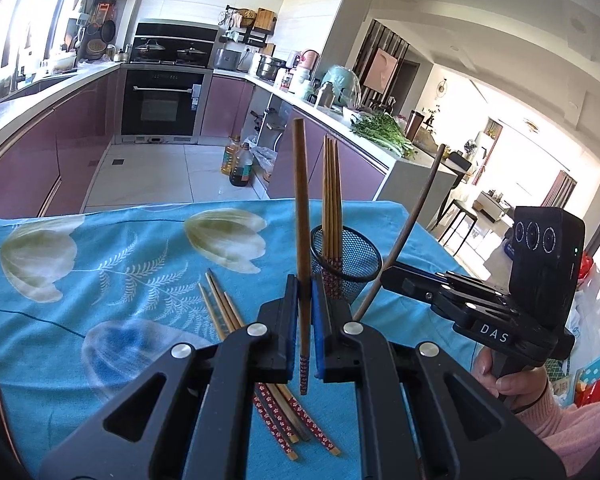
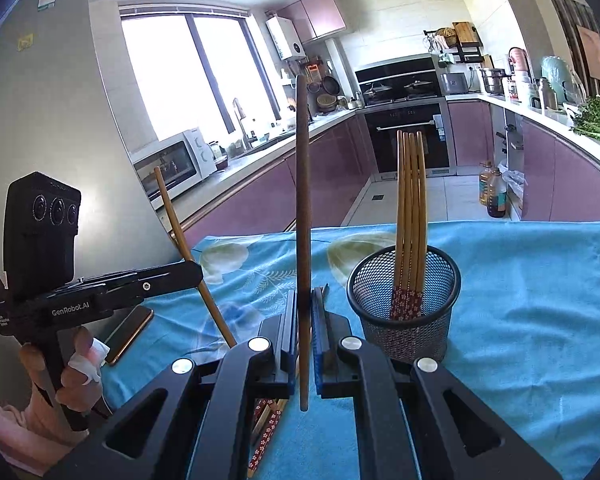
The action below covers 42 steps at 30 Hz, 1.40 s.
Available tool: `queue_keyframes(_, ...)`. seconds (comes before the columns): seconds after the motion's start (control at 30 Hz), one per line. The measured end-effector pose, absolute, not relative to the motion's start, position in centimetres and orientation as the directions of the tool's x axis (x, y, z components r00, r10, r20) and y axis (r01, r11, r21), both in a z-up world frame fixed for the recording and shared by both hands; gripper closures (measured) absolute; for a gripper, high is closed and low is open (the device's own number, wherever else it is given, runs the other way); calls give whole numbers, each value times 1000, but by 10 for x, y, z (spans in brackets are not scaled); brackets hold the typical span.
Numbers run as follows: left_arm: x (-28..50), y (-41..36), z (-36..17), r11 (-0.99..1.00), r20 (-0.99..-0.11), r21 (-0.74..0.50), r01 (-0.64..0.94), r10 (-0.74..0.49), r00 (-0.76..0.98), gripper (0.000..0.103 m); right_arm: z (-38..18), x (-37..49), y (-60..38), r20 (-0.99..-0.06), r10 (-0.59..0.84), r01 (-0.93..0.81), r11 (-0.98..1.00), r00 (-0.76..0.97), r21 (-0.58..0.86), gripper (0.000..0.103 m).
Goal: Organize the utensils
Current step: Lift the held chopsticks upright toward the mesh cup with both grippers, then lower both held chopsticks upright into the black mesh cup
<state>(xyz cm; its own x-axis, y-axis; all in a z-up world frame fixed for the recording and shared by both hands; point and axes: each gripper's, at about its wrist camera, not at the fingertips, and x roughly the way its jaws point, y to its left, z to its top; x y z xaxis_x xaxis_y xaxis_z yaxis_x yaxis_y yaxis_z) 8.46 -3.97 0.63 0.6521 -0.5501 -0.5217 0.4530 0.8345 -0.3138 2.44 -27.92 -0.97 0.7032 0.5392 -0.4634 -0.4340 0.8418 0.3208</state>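
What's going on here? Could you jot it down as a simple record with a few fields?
setting: kitchen table with a blue floral cloth
left gripper: shut on one upright chopstick
right gripper: shut on one dark chopstick
mesh cup: holds several chopsticks, patterned ends down
loose chopsticks: lying on the cloth near the left gripper
phone: flat on the cloth's edge
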Motion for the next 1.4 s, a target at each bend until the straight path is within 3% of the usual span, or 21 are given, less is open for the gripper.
queue_keyframes(1.4,108,-71,14,806,-492,-311,504,-590,640,95,2,19,-306,-446,496,-397,867,745,301,97)
